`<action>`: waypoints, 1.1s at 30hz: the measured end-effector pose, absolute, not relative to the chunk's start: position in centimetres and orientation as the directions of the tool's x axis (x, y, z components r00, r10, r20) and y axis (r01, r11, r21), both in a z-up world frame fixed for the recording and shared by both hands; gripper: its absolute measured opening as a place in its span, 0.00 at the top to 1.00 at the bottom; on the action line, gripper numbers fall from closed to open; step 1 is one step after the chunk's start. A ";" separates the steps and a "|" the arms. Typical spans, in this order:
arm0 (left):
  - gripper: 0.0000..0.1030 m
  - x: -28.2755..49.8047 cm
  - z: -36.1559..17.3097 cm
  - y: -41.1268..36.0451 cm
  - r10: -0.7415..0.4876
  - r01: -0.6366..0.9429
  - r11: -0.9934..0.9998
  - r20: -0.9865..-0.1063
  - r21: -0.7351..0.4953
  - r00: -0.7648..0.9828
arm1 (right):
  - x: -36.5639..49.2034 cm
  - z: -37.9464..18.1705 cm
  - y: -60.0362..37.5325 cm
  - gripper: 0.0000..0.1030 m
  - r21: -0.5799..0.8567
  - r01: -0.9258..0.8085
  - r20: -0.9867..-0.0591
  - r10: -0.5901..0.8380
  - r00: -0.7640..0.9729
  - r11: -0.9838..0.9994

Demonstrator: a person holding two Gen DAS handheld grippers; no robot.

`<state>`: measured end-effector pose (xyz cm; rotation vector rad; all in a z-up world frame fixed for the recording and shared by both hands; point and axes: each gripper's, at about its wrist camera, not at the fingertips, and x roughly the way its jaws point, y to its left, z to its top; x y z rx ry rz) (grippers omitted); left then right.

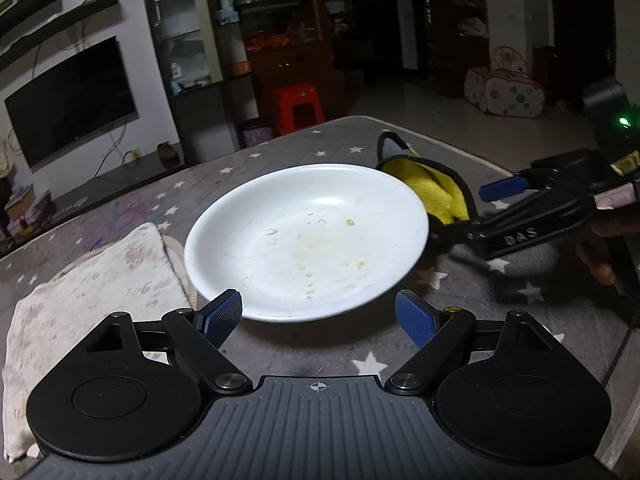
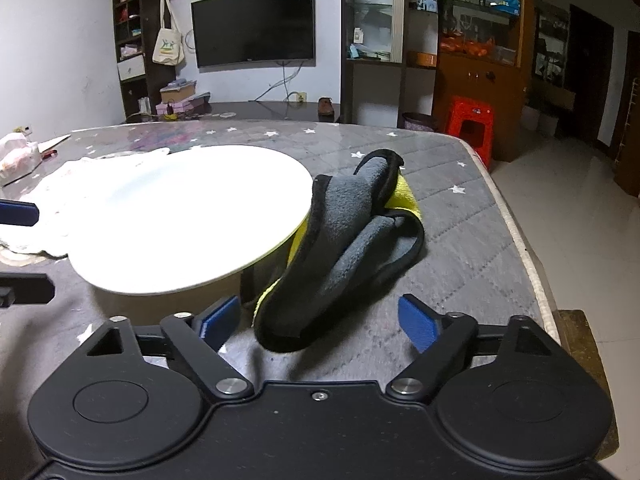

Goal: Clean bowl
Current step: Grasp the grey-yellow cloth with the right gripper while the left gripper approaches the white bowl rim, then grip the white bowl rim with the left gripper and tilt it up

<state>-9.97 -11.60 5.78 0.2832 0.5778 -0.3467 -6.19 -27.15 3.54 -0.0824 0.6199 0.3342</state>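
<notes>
A shallow white bowl [image 1: 308, 236] with dried food specks sits on the grey star-patterned table cover [image 1: 460, 304]. My left gripper [image 1: 320, 316] is open, and its blue pads flank the bowl's near rim without pressing it. A grey and yellow cloth [image 1: 436, 188] lies bunched against the bowl's far right side. In the right wrist view the bowl [image 2: 180, 216] is glaring white, with the cloth [image 2: 348, 240] tucked partly under its rim. My right gripper [image 2: 318, 320] is open around the cloth's near end. From the left wrist view, its blue pad [image 1: 504, 188] hovers beside the cloth.
A pale patterned towel [image 1: 92, 292] lies left of the bowl, partly under it. The table's right edge [image 2: 532, 260] drops to a tiled floor. A red stool [image 2: 470, 120] stands beyond the far corner. Wrapped items [image 2: 16, 156] rest at the table's far left.
</notes>
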 end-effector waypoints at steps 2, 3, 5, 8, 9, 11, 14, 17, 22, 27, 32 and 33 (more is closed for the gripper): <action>0.18 -9.8 5.8 -12.0 -0.245 0.408 0.897 -0.575 0.172 0.781 | -5.9 3.5 -27.0 0.24 0.031 -0.336 -0.587 0.289 0.756 0.941; 0.18 -9.7 5.8 -12.3 -0.248 0.414 0.893 -0.575 0.177 0.780 | -5.8 3.5 -27.0 0.24 0.032 -0.336 -0.587 0.290 0.756 0.941; 0.18 -9.3 5.7 -12.9 -0.256 0.430 0.883 -0.574 0.189 0.778 | -5.7 3.5 -26.7 0.25 0.018 -0.335 -0.585 0.281 0.761 0.942; 0.18 -8.9 5.5 -13.5 -0.261 0.443 0.875 -0.580 0.195 0.772 | -5.4 3.5 -26.5 0.30 0.002 -0.339 -0.584 0.277 0.763 0.941; 0.19 -8.8 5.4 -13.7 -0.264 0.447 0.873 -0.582 0.196 0.769 | -5.4 3.5 -26.4 0.31 -0.007 -0.341 -0.583 0.273 0.765 0.940; 0.19 -8.4 5.2 -14.2 -0.270 0.460 0.865 -0.588 0.199 0.762 | -5.2 3.5 -26.2 0.34 -0.022 -0.342 -0.584 0.266 0.767 0.939; 0.19 -8.0 4.8 -14.8 -0.276 0.473 0.857 -0.594 0.203 0.756 | -5.0 3.4 -26.2 0.40 -0.027 -0.342 -0.584 0.263 0.768 0.939; 0.20 -7.6 4.4 -15.3 -0.284 0.486 0.850 -0.599 0.205 0.749 | -4.8 3.3 -26.3 0.45 -0.027 -0.340 -0.582 0.262 0.770 0.940; 0.21 -6.8 4.0 -16.2 -0.305 0.514 0.833 -0.607 0.203 0.734 | -4.4 3.1 -26.3 0.54 -0.031 -0.345 -0.588 0.262 0.766 0.938; 0.25 -6.1 3.7 -17.4 -0.330 0.542 0.816 -0.608 0.201 0.722 | -3.8 2.6 -25.9 0.57 -0.049 -0.353 -0.602 0.255 0.757 0.934; 0.47 -5.3 3.2 -18.0 -0.340 0.561 0.808 -0.635 0.180 0.693 | -3.3 2.5 -26.1 0.58 -0.050 -0.359 -0.614 0.255 0.747 0.932; 0.49 -5.1 3.1 -18.1 -0.339 0.564 0.806 -0.642 0.178 0.688 | -3.3 2.5 -26.2 0.58 -0.047 -0.358 -0.615 0.256 0.746 0.932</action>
